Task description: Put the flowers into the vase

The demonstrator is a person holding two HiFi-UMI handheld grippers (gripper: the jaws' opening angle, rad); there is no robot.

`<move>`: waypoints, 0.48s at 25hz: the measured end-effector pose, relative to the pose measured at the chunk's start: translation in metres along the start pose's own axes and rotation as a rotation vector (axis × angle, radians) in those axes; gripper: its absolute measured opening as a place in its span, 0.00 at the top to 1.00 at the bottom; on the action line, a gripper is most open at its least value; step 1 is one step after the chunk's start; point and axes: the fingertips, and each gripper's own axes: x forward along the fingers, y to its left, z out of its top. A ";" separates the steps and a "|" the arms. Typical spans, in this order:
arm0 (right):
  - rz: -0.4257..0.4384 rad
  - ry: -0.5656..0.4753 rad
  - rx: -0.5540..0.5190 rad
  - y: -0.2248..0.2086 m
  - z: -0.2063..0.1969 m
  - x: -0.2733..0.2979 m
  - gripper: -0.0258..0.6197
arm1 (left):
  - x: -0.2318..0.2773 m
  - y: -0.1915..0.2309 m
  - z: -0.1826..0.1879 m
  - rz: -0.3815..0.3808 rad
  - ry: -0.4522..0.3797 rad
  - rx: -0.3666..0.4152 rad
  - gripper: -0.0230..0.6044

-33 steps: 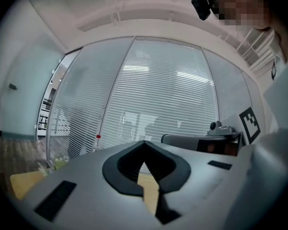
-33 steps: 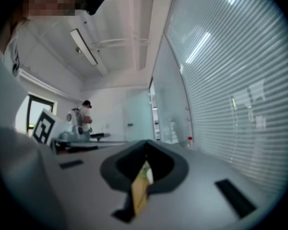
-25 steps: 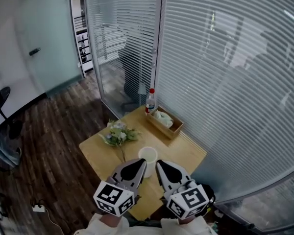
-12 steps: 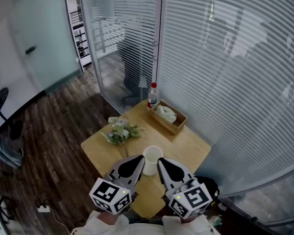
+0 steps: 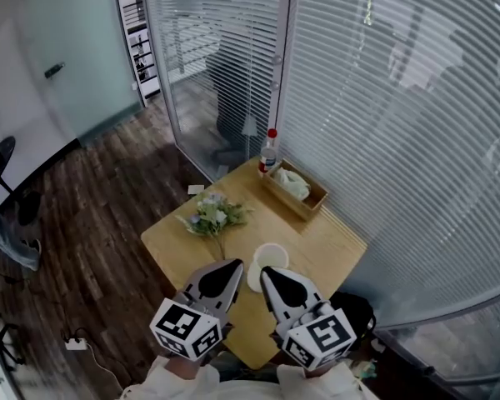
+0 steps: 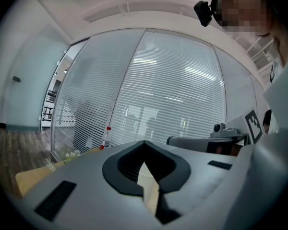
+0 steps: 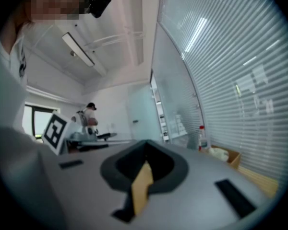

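A bunch of pale flowers with green leaves (image 5: 215, 217) lies on the small wooden table (image 5: 321, 242), stems toward me. A white vase (image 5: 273, 255) stands upright just nearer, open side up. My left gripper (image 5: 235, 264) and right gripper (image 5: 264, 271) hover side by side over the near table edge, both shut and holding nothing. The right one's tip overlaps the vase's near rim in the head view. The flowers (image 6: 67, 155) show low at the left of the left gripper view. Each gripper view is mostly filled by its own closed jaws.
A shallow cardboard box (image 5: 297, 188) with white stuff in it sits at the table's far corner, and a red-capped bottle (image 5: 270, 152) stands beside it. Glass walls with blinds stand close behind and right of the table. Dark wood floor lies to the left.
Both grippers have shifted a little across the table edge and sunk slightly, still shut. The vase now sits off the right gripper's tip instead of between the two.
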 end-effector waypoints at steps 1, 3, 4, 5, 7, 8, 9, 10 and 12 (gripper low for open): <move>0.008 0.006 0.003 0.002 -0.002 0.004 0.94 | -0.001 0.003 -0.002 0.006 0.005 -0.004 0.95; 0.021 0.019 0.010 0.006 -0.007 0.011 0.94 | -0.002 0.009 -0.006 0.016 0.017 -0.015 0.95; 0.026 0.027 0.013 0.008 -0.010 0.014 0.94 | -0.004 0.012 -0.009 0.022 0.022 -0.023 0.95; 0.031 0.035 0.018 0.011 -0.014 0.017 0.94 | -0.006 0.016 -0.012 0.029 0.027 -0.031 0.95; 0.039 0.051 0.030 0.016 -0.023 0.024 0.94 | -0.009 0.025 -0.017 0.047 0.034 -0.043 0.95; 0.045 0.060 0.036 0.018 -0.027 0.028 0.94 | -0.011 0.030 -0.020 0.056 0.037 -0.048 0.95; 0.053 0.069 0.040 0.021 -0.031 0.032 0.94 | -0.013 0.036 -0.022 0.065 0.041 -0.054 0.95; 0.062 0.080 0.042 0.024 -0.034 0.036 0.94 | -0.014 0.042 -0.024 0.074 0.044 -0.062 0.95; 0.075 0.101 0.033 0.029 -0.039 0.045 0.94 | -0.016 0.054 -0.027 0.093 0.047 -0.084 0.95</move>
